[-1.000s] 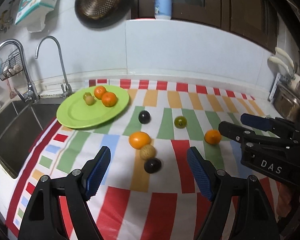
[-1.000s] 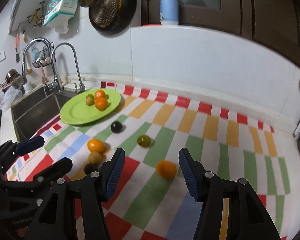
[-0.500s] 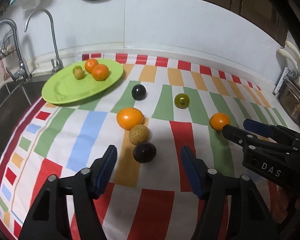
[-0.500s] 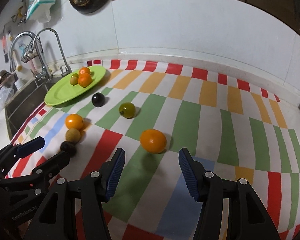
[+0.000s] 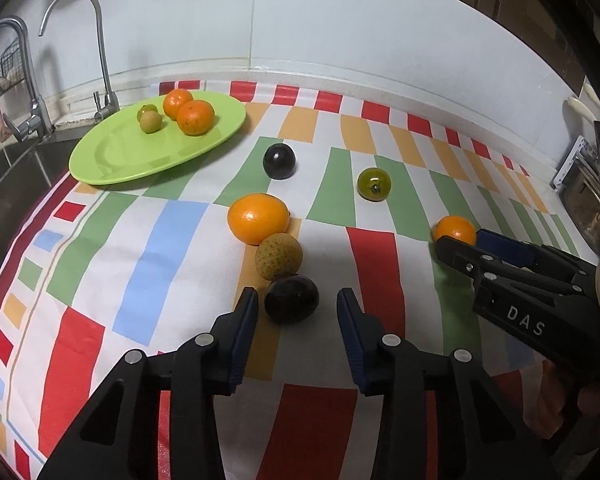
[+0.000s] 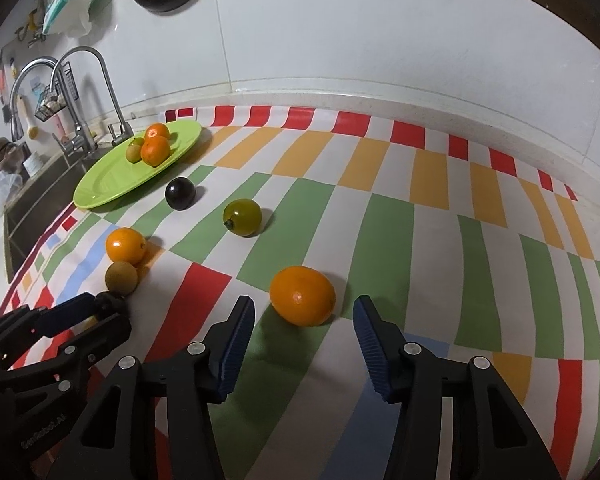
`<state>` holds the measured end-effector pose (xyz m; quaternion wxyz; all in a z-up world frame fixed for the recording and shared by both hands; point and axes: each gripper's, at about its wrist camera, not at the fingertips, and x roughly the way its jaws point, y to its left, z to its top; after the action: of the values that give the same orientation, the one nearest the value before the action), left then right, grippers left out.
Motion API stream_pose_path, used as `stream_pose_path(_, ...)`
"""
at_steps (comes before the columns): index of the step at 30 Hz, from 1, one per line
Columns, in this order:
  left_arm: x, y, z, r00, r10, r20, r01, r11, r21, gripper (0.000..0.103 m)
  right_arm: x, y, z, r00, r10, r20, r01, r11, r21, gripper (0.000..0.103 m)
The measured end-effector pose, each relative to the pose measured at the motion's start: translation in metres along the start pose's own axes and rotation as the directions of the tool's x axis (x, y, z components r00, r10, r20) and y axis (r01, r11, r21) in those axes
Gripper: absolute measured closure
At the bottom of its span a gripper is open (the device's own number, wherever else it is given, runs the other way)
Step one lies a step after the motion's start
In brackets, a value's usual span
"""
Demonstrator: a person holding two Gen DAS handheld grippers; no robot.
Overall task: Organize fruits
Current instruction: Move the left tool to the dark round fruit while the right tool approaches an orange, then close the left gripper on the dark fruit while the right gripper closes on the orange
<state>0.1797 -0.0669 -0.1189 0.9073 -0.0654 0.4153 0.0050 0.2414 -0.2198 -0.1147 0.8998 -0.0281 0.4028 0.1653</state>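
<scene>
The left gripper (image 5: 296, 304) is held spread around a dark plum (image 5: 291, 298), its jaws apart and not yet touching it. The right gripper (image 6: 303, 316) is likewise spread about an orange (image 6: 302, 295). The green plate (image 5: 112, 160) lies at ten o'clock. A roll could be caused if one pad strikes first; the speckled fruit (image 5: 278, 256) touching the plum could be knocked.

Striped cloth (image 5: 172, 240), two taps (image 5: 100, 52) beside the sink (image 5: 8, 176).
</scene>
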Motion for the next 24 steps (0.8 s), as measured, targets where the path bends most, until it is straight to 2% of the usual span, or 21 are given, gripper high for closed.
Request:
stream_pose_path(9,0.002,0.001,0.002,1.000,-0.003,-0.012,0.003,1.000,-0.006,0.074,0.006,0.002,0.003,1.000,0.014,-0.018,-0.014,1.000,-0.007,0.060)
stream_pose_path(20,-0.002,0.002,0.003,1.000,-0.007,-0.007,0.007,1.000,0.006,0.075,0.009,0.002,0.004,0.999,0.008,-0.031,-0.009,1.000,-0.011,0.067)
stream_pose_path(24,-0.009,0.002,0.004,1.000,-0.008,0.013,0.008,1.000,0.024,0.075,0.004,0.003,0.003,1.000,0.004,0.000,-0.004,1.000,-0.020,0.067)
